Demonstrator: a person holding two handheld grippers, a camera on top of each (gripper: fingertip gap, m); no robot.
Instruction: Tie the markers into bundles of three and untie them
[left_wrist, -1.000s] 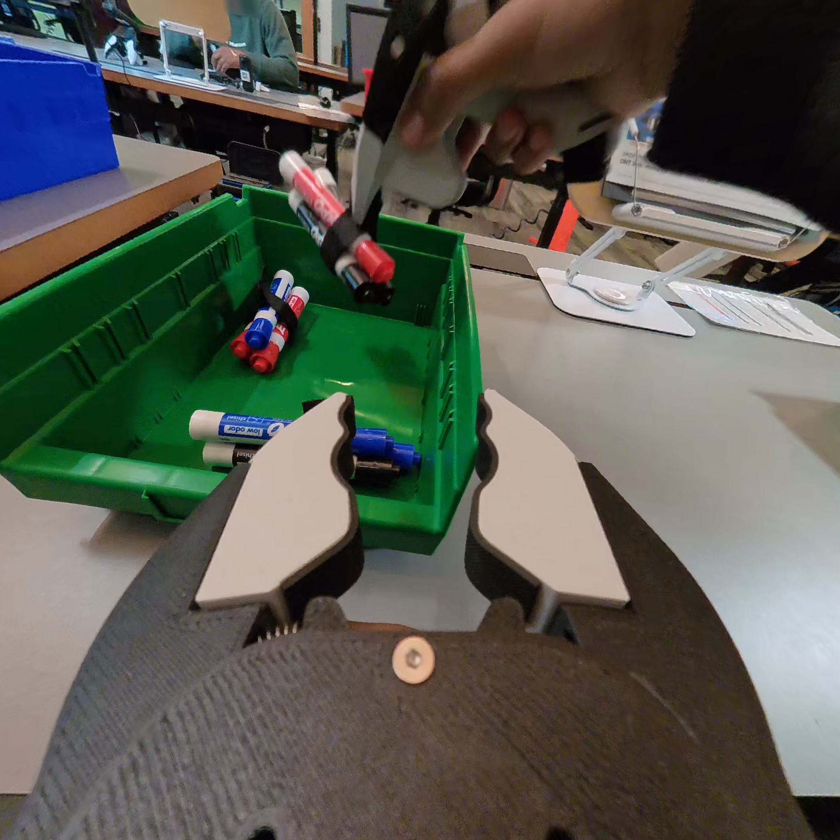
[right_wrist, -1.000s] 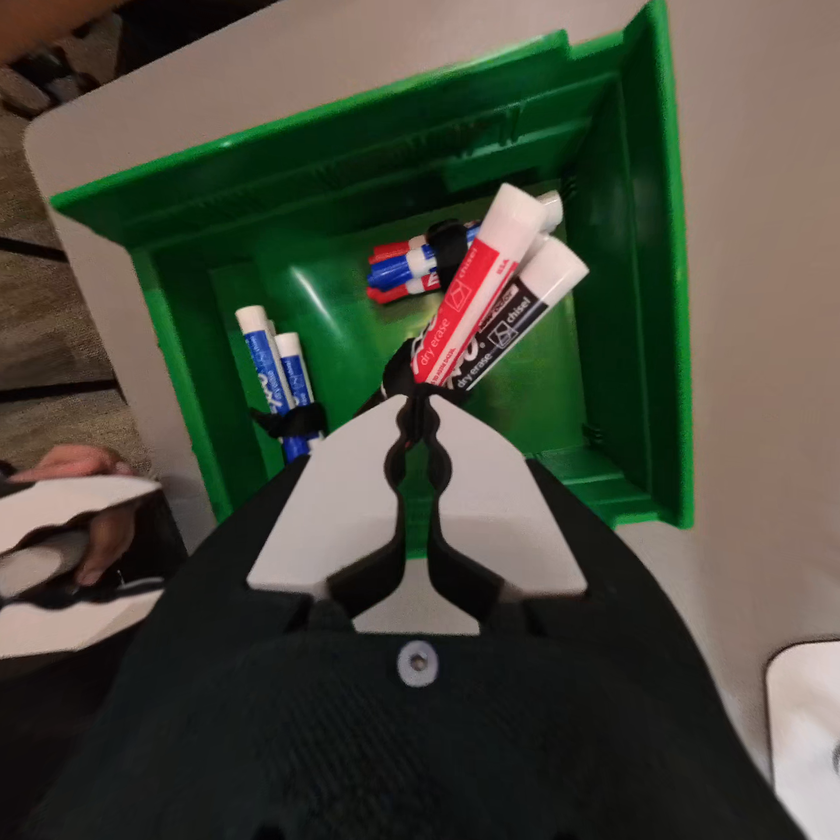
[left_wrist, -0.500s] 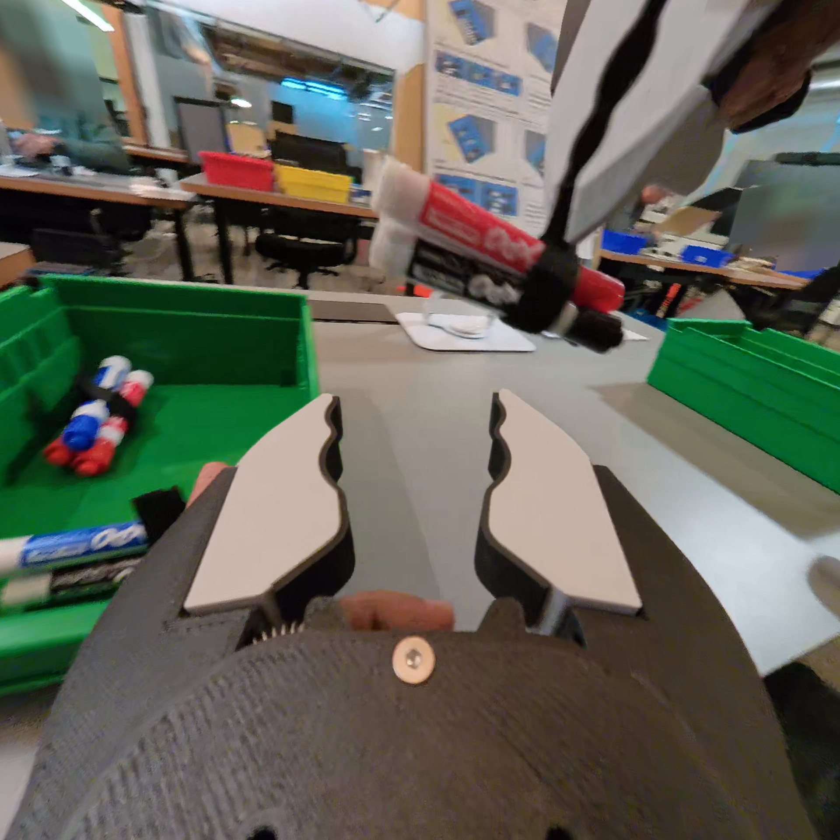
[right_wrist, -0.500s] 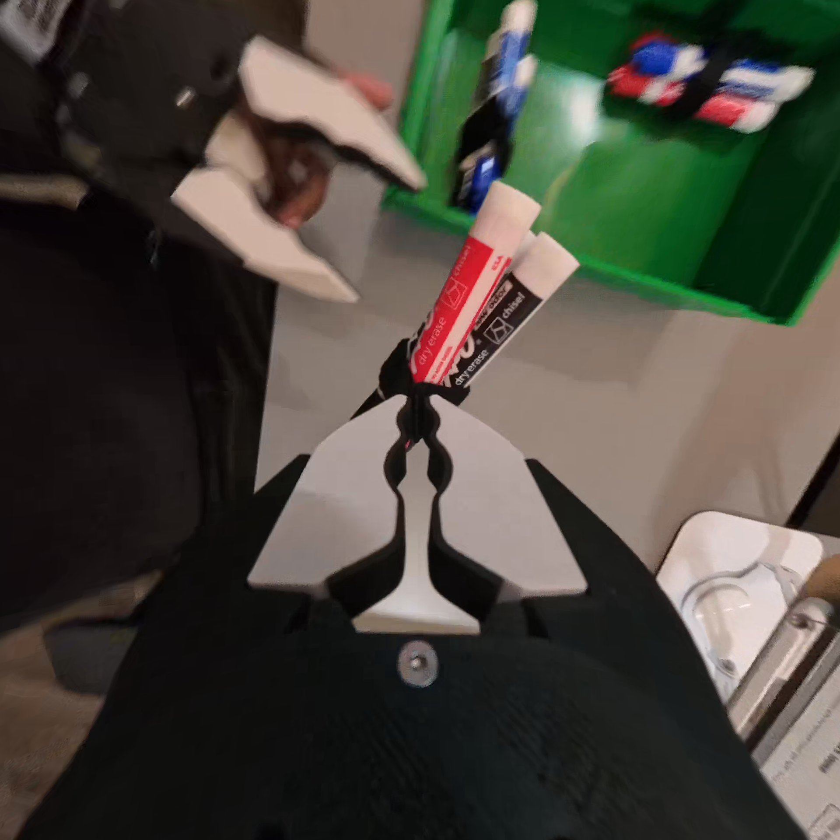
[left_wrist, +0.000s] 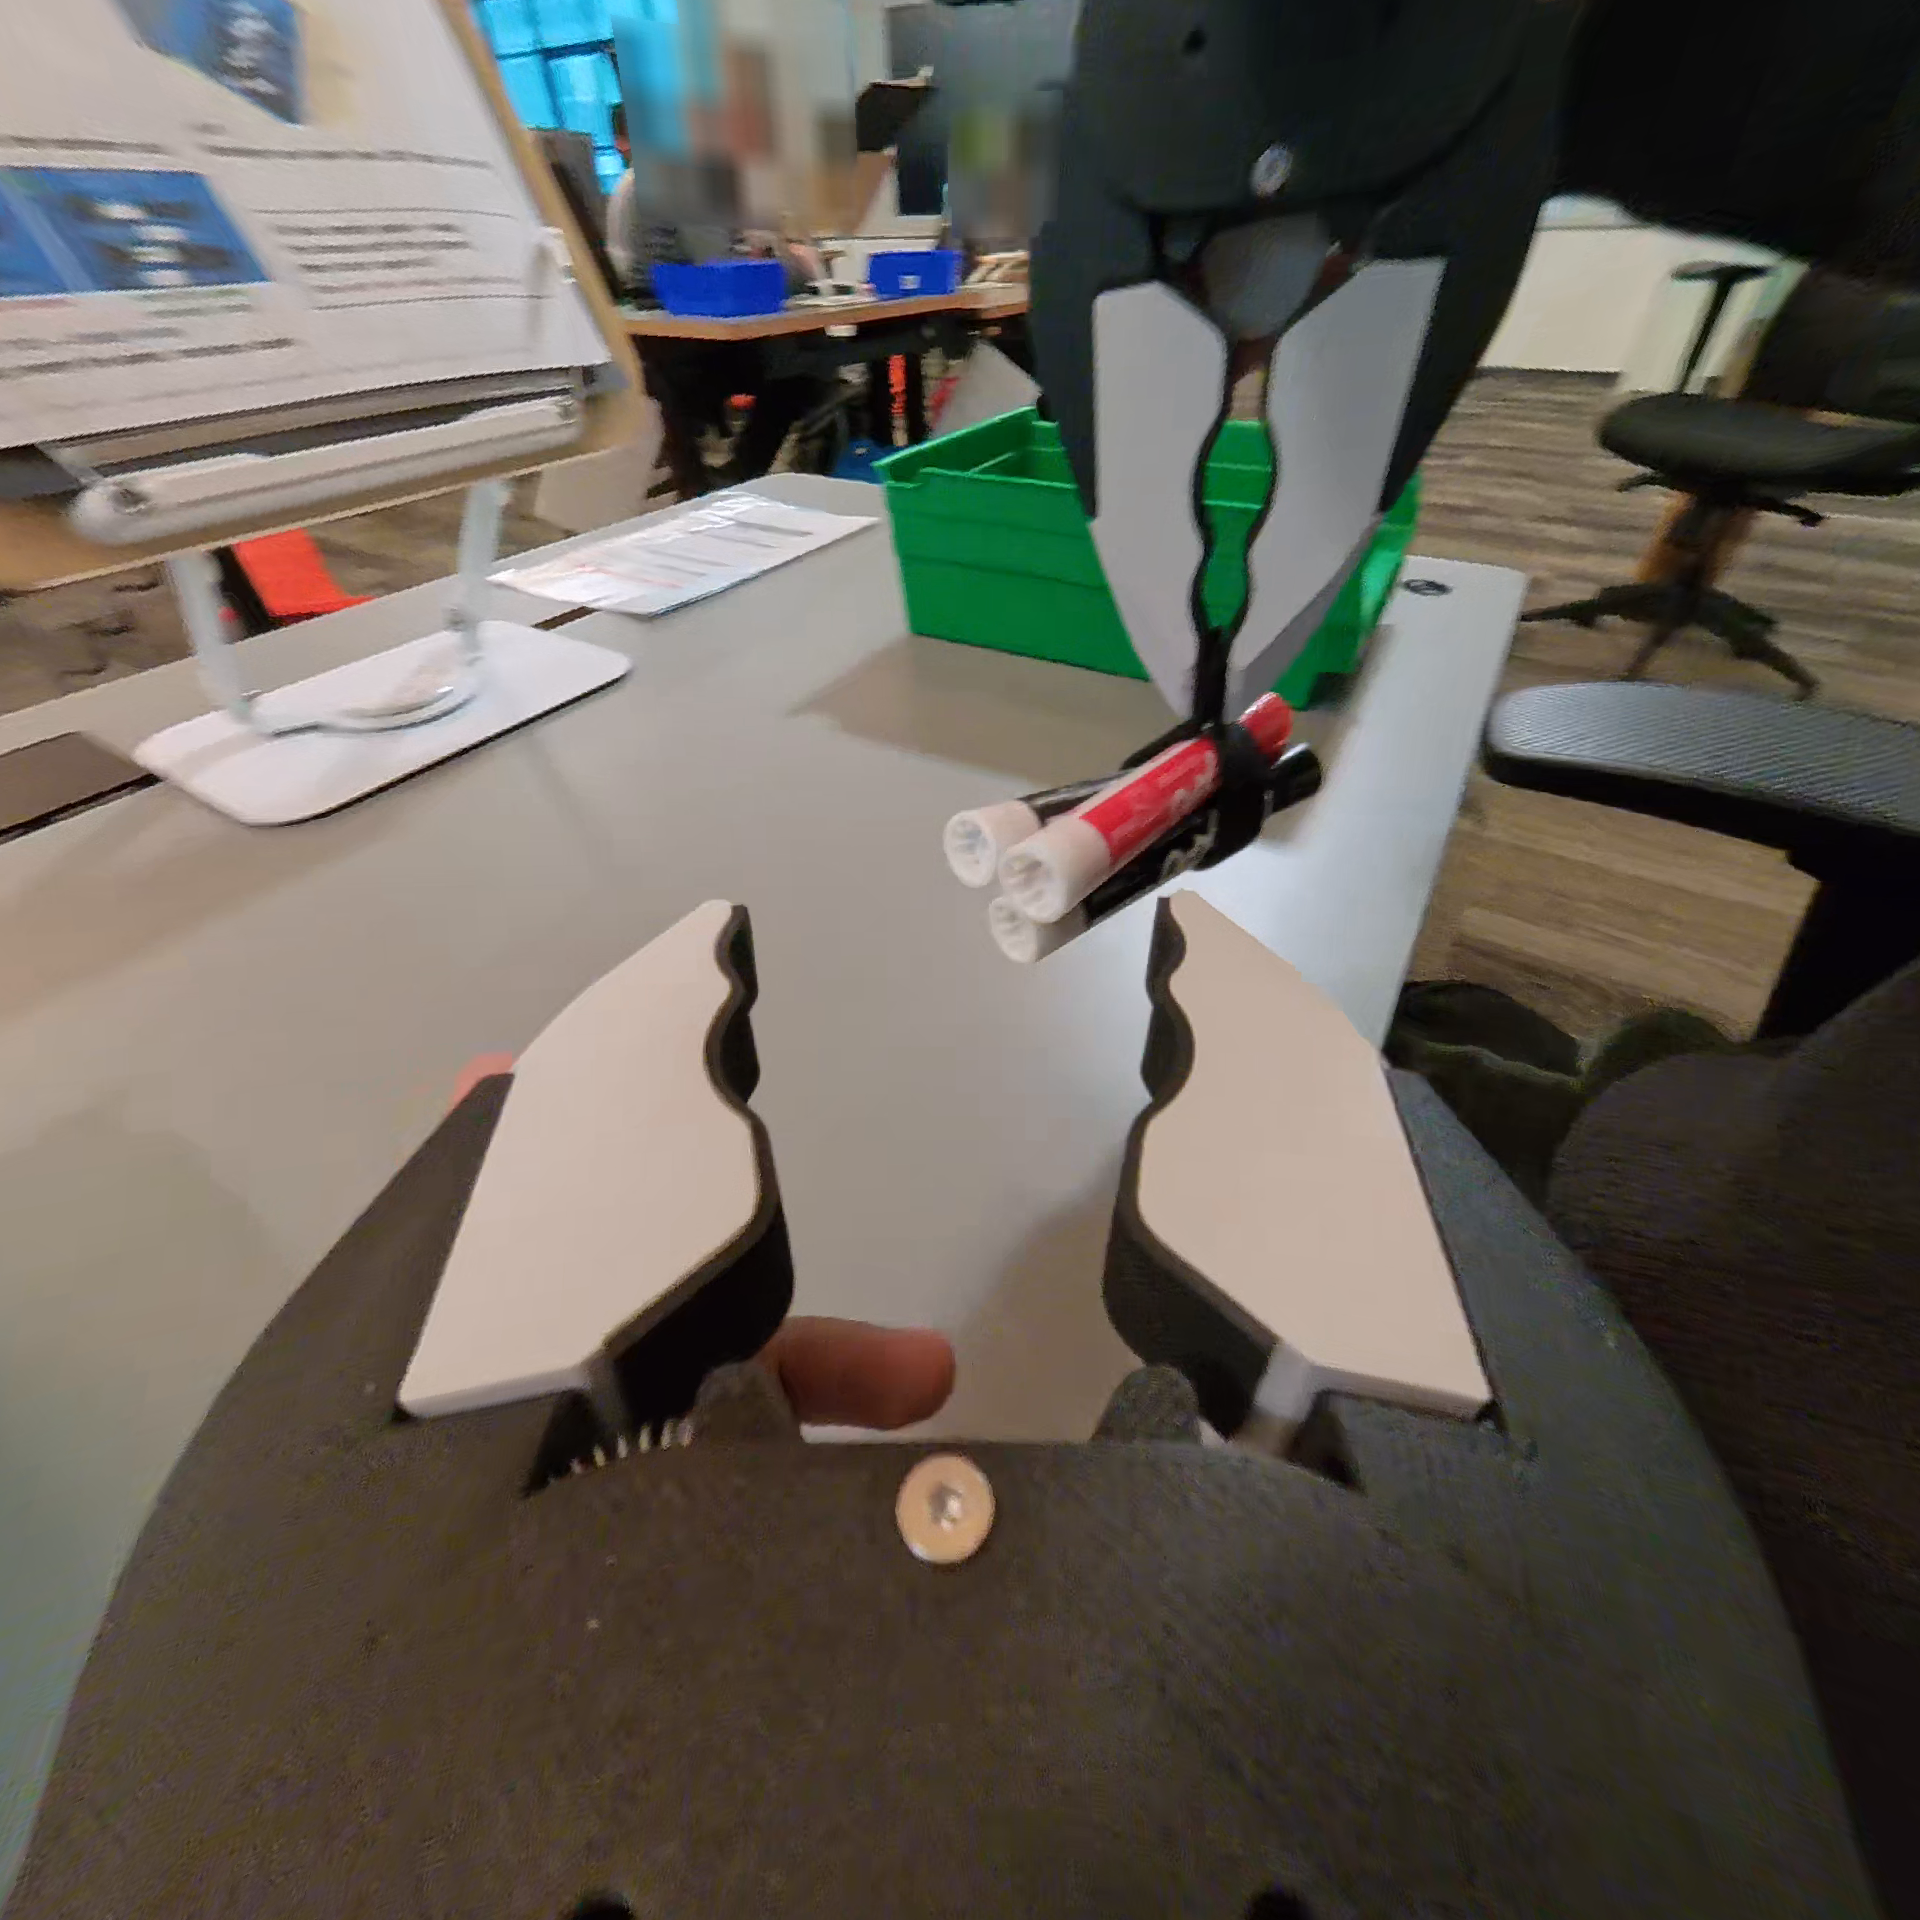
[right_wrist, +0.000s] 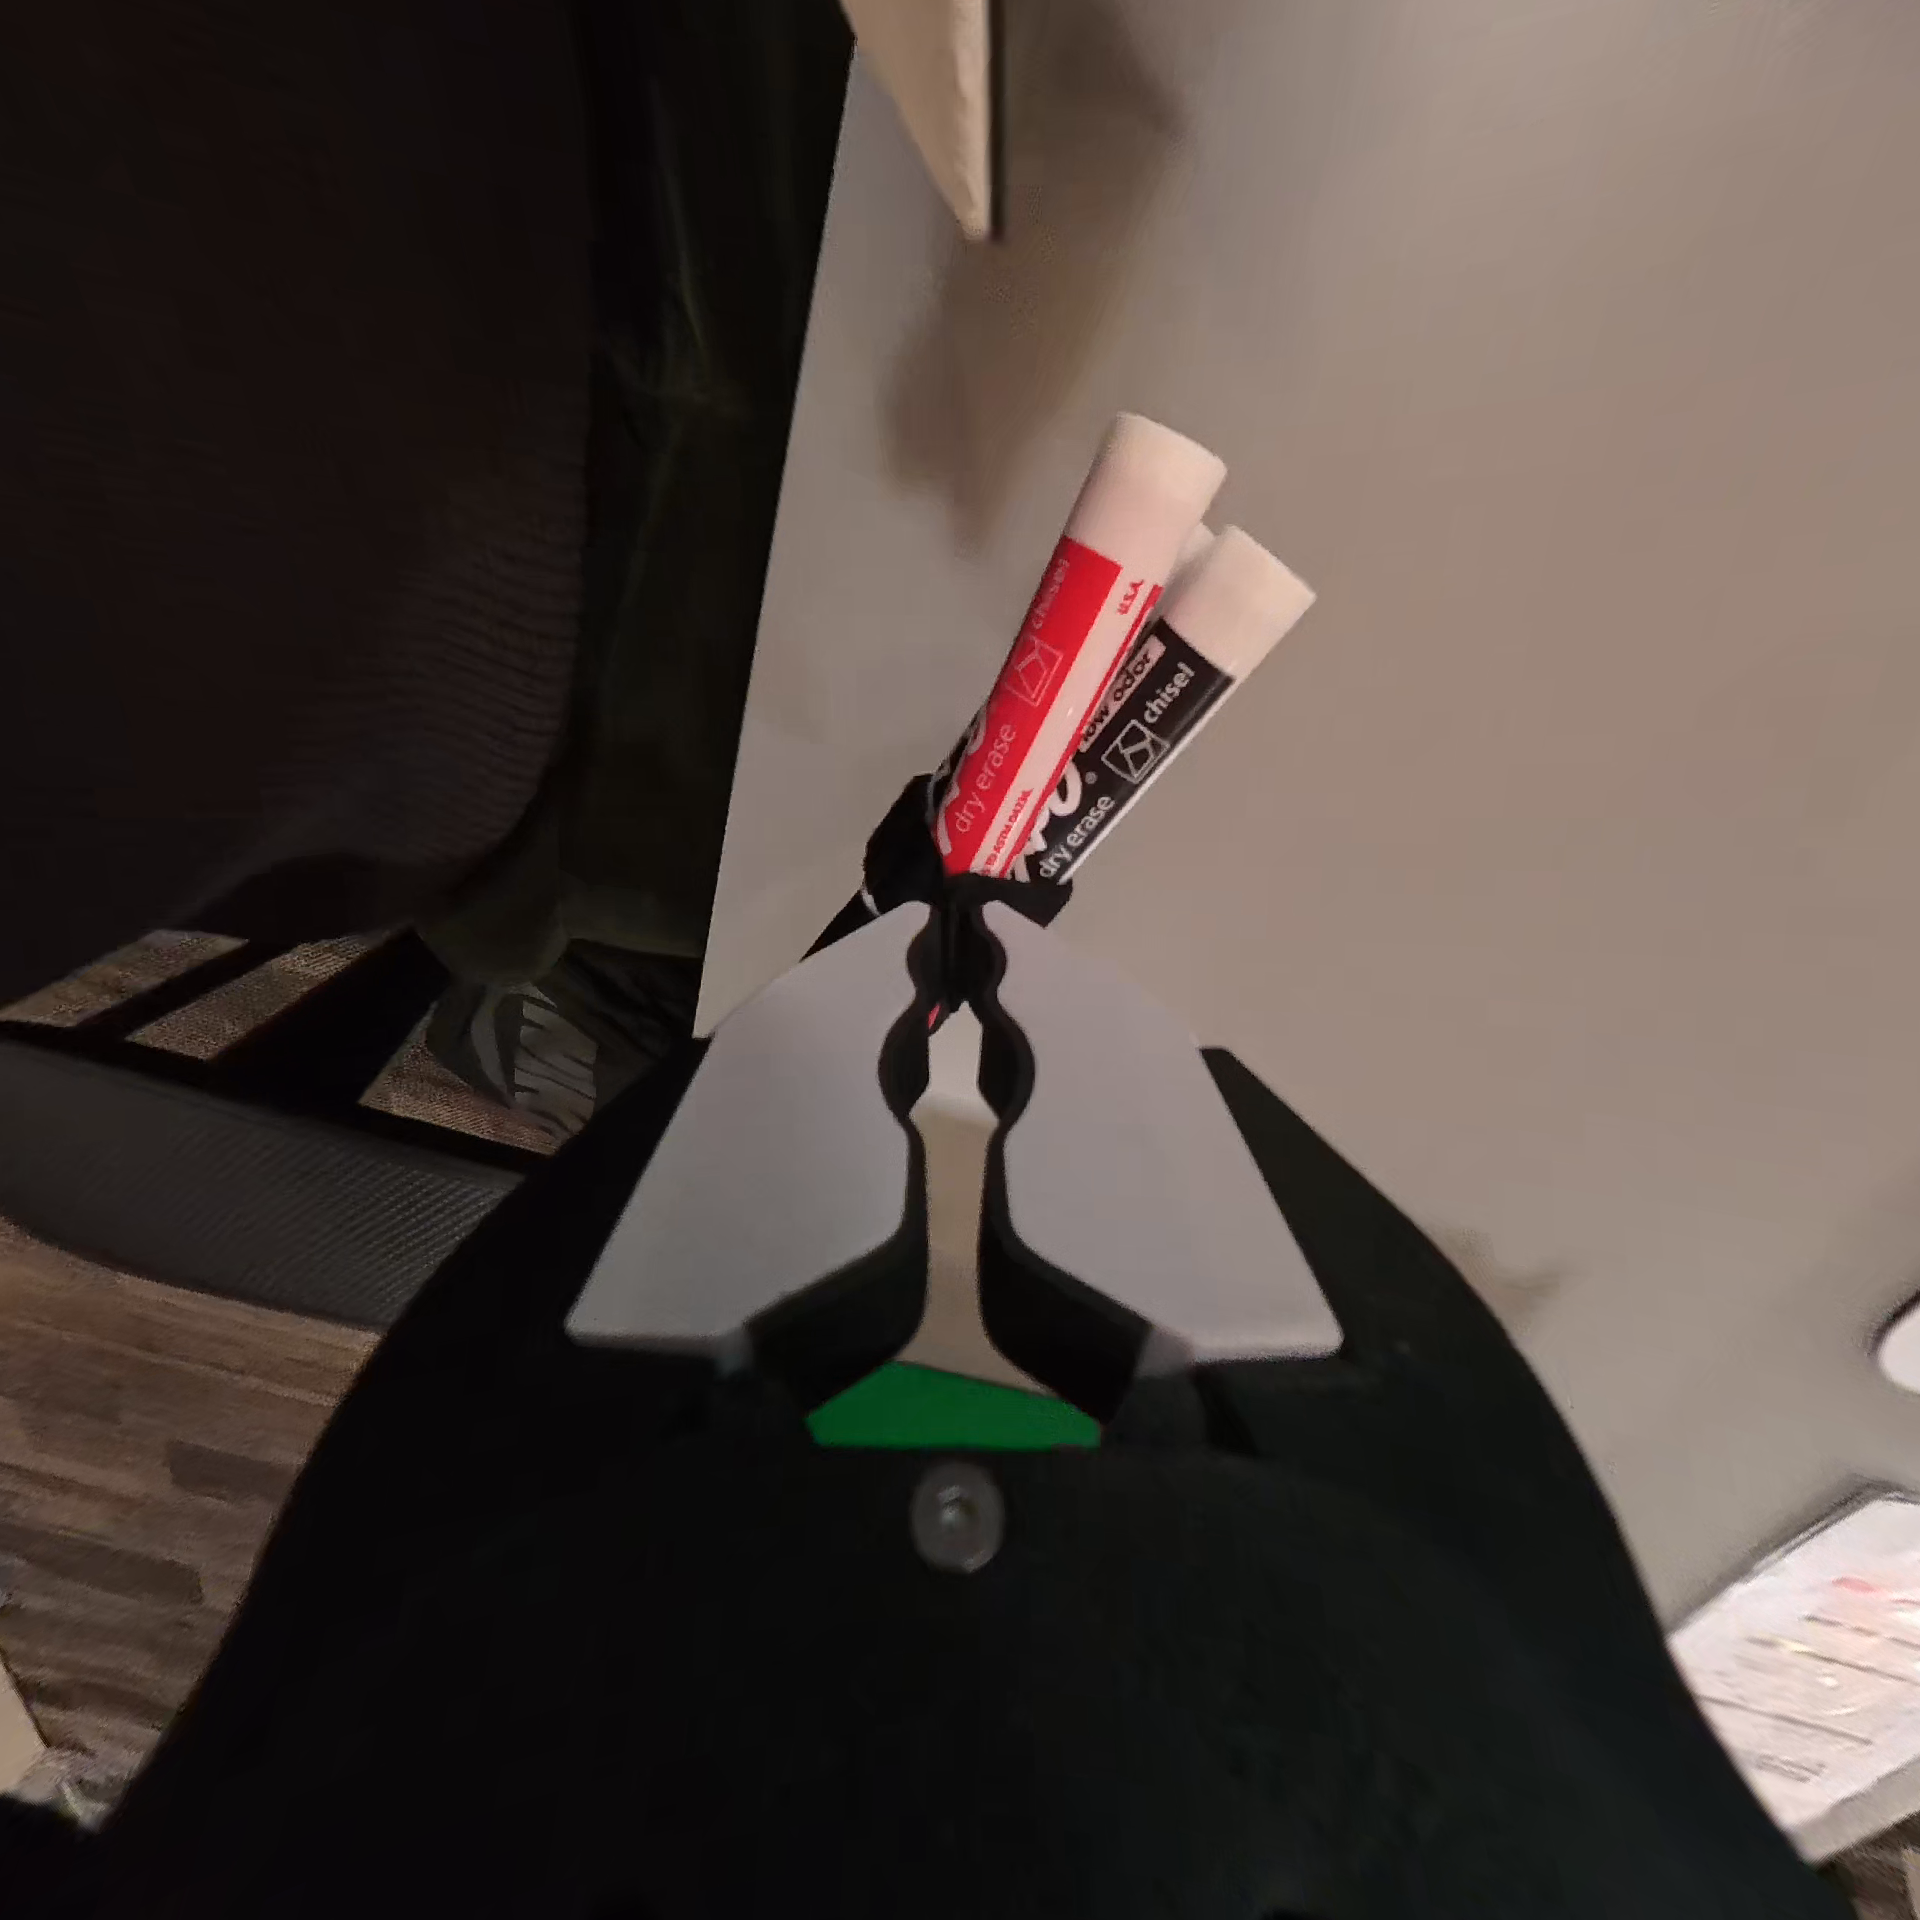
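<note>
left claw (left_wrist: 943, 935): apart, empty, over grey surface (left_wrist: 416, 935) | right claw (left_wrist: 1210, 686): clamped on black strap of marker bundle (left_wrist: 1127, 821), hanging above surface | beyond: white stand (left_wrist: 384, 707), paper sheet (left_wrist: 686, 551), green bin (left_wrist: 997, 561), office chair (left_wrist: 1745, 457)

Bin (left_wrist: 997, 582) behind marker bundle (left_wrist: 1132, 831)

Left tongs (left_wrist: 945, 920) gape wide, level; right tongs (right_wrist: 951, 914) pinched closed, pointing down.
</note>
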